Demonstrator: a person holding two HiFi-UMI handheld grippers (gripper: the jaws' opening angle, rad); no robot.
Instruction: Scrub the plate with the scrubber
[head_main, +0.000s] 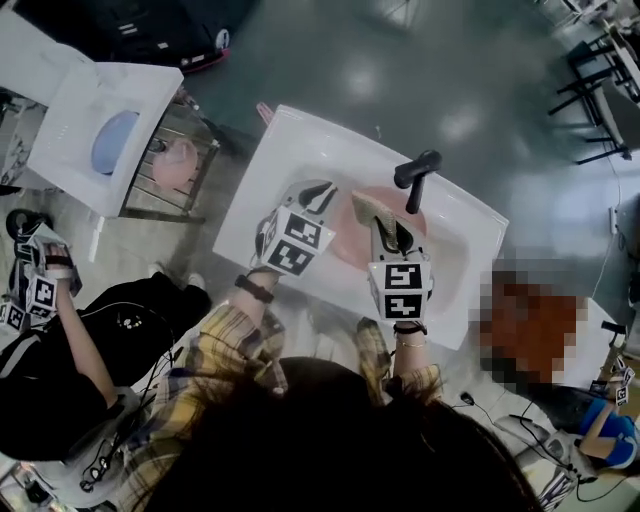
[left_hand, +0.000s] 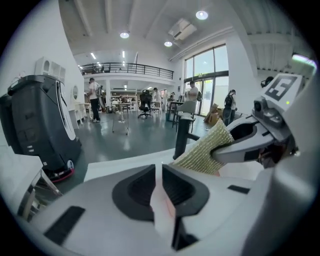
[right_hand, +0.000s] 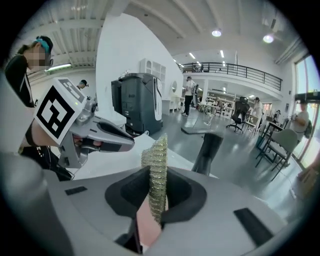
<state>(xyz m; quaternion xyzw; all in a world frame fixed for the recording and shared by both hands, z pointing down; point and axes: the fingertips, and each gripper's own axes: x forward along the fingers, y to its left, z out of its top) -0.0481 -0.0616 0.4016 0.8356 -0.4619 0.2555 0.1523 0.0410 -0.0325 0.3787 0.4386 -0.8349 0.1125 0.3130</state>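
A pink plate (head_main: 345, 245) lies in the white sink (head_main: 300, 130) under a black faucet (head_main: 415, 175). My right gripper (head_main: 380, 218) is shut on a gold mesh scrubber (head_main: 366, 208), which stands upright between its jaws (right_hand: 156, 165) above the plate. My left gripper (head_main: 318, 192) hangs over the plate's left side. In the left gripper view its jaws (left_hand: 161, 172) stand a narrow gap apart with nothing between them, and pink shows through the gap. That view also shows the scrubber (left_hand: 205, 150) in the right gripper (left_hand: 250, 140) close by on the right.
The faucet (right_hand: 207, 147) rises just beyond both grippers. A second white basin with a blue plate (head_main: 115, 140) and a wire rack (head_main: 180, 165) stand at the left. Another person with marker cubes (head_main: 40, 285) sits at the left. A black machine (left_hand: 40, 130) stands beyond the sink.
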